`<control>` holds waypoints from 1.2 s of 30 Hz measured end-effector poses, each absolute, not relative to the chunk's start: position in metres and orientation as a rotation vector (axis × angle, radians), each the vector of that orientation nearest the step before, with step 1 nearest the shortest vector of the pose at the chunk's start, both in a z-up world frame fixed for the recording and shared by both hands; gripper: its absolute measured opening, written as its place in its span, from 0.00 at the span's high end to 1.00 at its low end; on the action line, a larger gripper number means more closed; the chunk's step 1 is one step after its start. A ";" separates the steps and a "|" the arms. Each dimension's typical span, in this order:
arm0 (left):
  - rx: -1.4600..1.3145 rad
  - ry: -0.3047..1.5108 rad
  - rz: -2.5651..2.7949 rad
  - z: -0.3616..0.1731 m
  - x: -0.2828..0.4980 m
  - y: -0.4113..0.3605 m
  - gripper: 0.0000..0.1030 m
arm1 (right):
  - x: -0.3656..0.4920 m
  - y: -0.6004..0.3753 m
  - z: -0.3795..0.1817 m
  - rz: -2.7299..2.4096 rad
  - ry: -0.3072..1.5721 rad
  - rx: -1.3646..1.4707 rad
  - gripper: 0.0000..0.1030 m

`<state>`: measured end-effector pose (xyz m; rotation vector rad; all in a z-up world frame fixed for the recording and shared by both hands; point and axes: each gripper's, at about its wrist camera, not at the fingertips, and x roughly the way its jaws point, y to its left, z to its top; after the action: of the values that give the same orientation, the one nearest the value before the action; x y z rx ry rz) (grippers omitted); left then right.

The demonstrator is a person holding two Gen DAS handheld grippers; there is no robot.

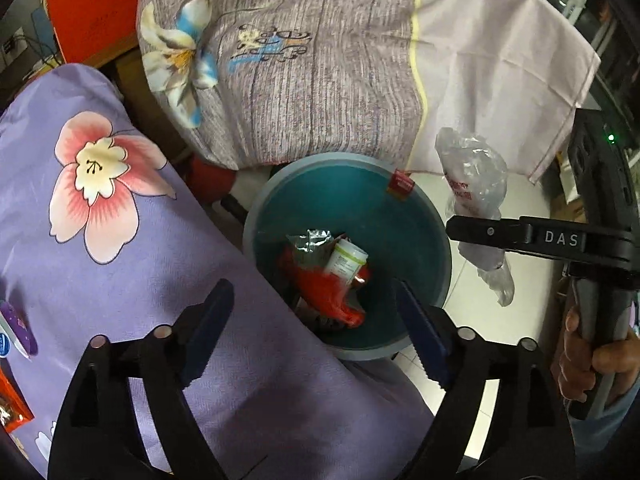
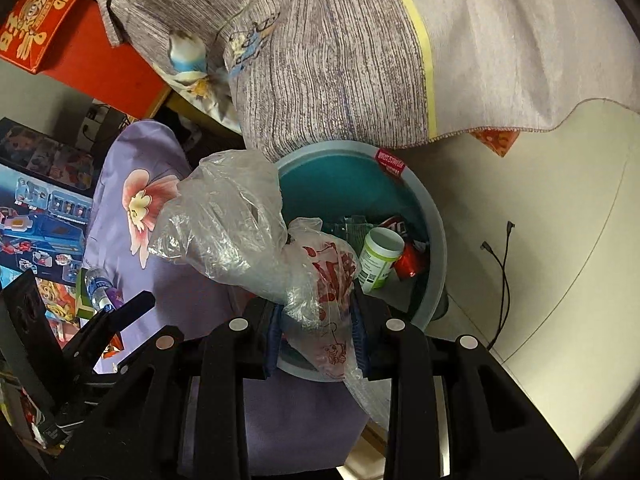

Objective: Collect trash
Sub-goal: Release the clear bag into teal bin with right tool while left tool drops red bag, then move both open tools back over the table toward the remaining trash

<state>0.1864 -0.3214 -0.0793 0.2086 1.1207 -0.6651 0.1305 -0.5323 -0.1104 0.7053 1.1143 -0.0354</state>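
The left gripper (image 1: 312, 320) stands wide open and empty above the teal bin (image 1: 436, 256), whose near rim lies between its fingers. The right gripper (image 2: 316, 332) is clenched on a crumpled clear plastic bag (image 2: 240, 236) with red print, hanging over the bin's near edge. Inside lie a red wrapper (image 1: 328, 288), a green-lidded pot (image 2: 380, 256) and foil. A lilac floral sheet (image 1: 120, 240) crowds the bin's left side; a grey striped quilt (image 1: 320, 80) overhangs its far rim. The floor is pale tile.

Left tongs (image 1: 312, 328) gape empty over the teal bin (image 1: 424, 216).
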 end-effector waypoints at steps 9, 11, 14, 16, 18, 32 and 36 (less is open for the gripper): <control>0.173 1.132 -0.665 -0.077 0.185 -0.305 0.10 | 0.141 -0.522 -0.113 -0.022 1.128 0.691 0.70; 0.162 1.130 -0.666 -0.075 0.184 -0.301 0.09 | 0.145 -0.518 -0.112 -0.016 1.128 0.691 0.53; 0.150 1.125 -0.668 -0.071 0.182 -0.296 0.08 | 0.148 -0.512 -0.110 -0.013 1.120 0.693 0.34; 0.146 1.121 -0.668 -0.070 0.182 -0.293 0.07 | 0.148 -0.510 -0.109 -0.010 1.124 0.696 0.34; 0.143 1.119 -0.666 -0.068 0.181 -0.289 0.07 | 0.148 -0.509 -0.108 -0.017 1.126 0.694 0.32; 0.096 1.107 -0.661 -0.058 0.173 -0.265 0.05 | 0.136 -0.496 -0.094 -0.047 1.141 0.683 0.26; 0.081 1.097 -0.648 -0.053 0.170 -0.250 0.05 | 0.136 -0.479 -0.087 -0.033 1.146 0.652 0.24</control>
<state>0.1697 -0.2500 -0.0527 0.0805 1.0967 -0.6478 0.1363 -0.4791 -0.0867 0.6524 1.1456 -0.0325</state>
